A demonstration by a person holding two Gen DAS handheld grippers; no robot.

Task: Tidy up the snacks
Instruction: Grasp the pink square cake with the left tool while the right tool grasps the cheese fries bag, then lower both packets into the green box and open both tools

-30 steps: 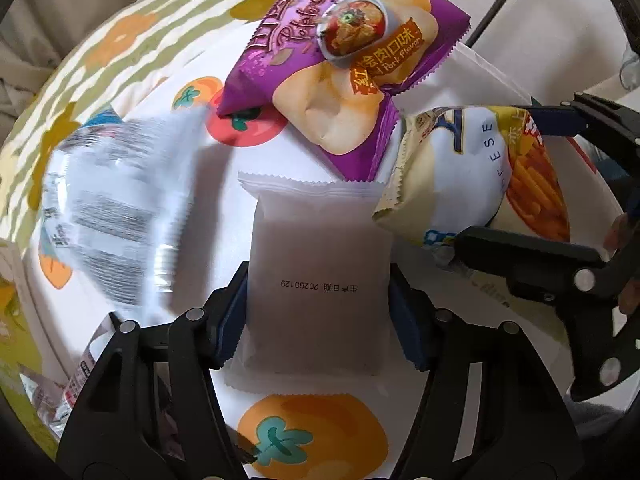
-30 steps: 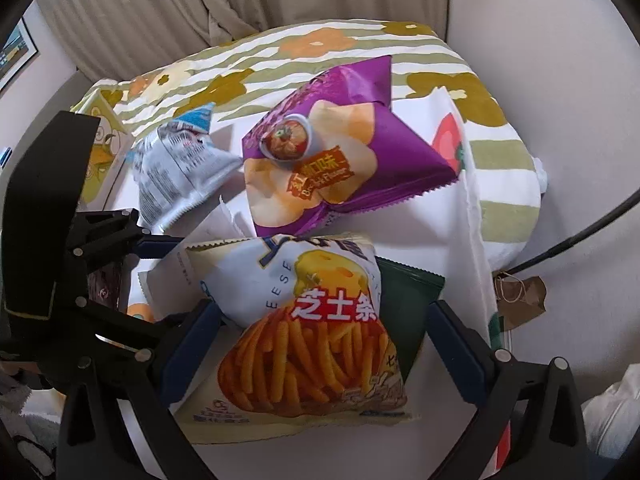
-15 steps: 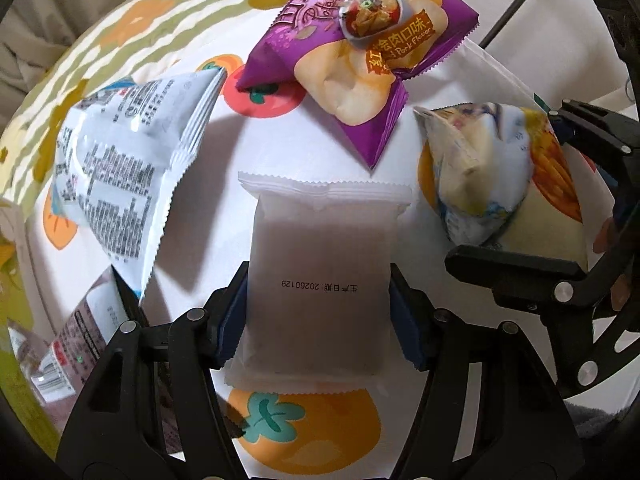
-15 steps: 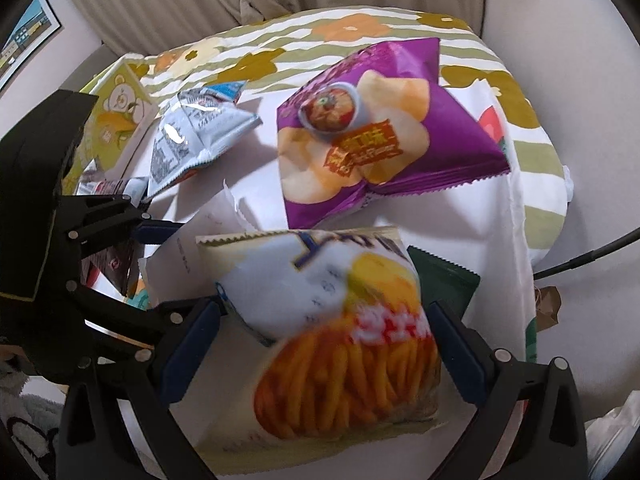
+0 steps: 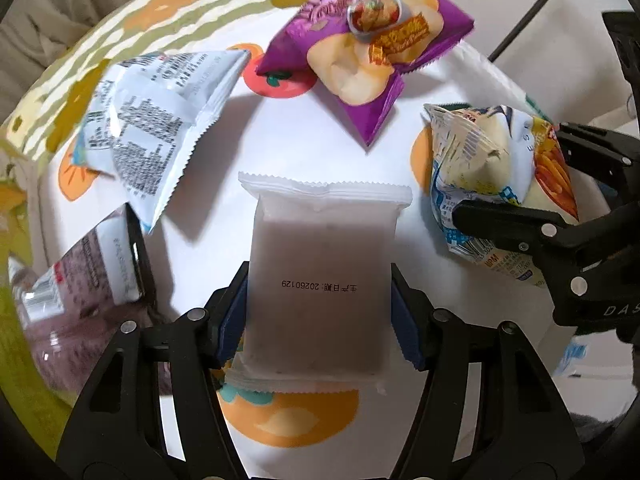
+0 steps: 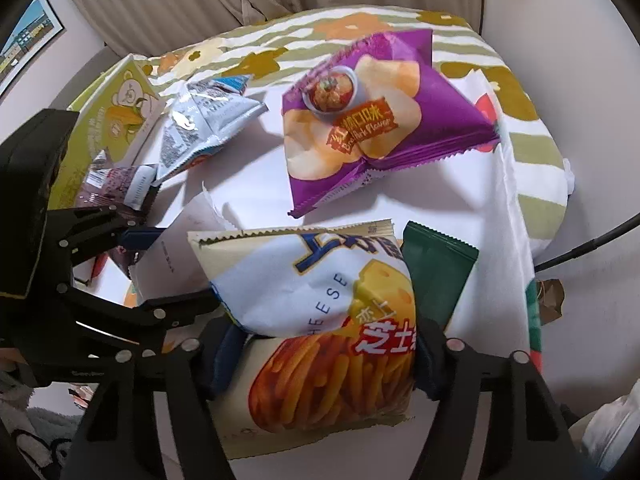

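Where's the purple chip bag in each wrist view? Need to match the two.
Left wrist: purple chip bag at top, right of centre, beyond the white packet that the left gripper holds.
Right wrist: purple chip bag upper centre, beyond the cheese-stick bag between the closing jaws of the right gripper.
Shared landmark: the silver-white pouch, left of the purple bag in both.

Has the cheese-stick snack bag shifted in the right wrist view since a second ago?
Yes. The cheese-stick snack bag has risen off the white cloth, nearer the purple chip bag, as the right gripper closes on it.
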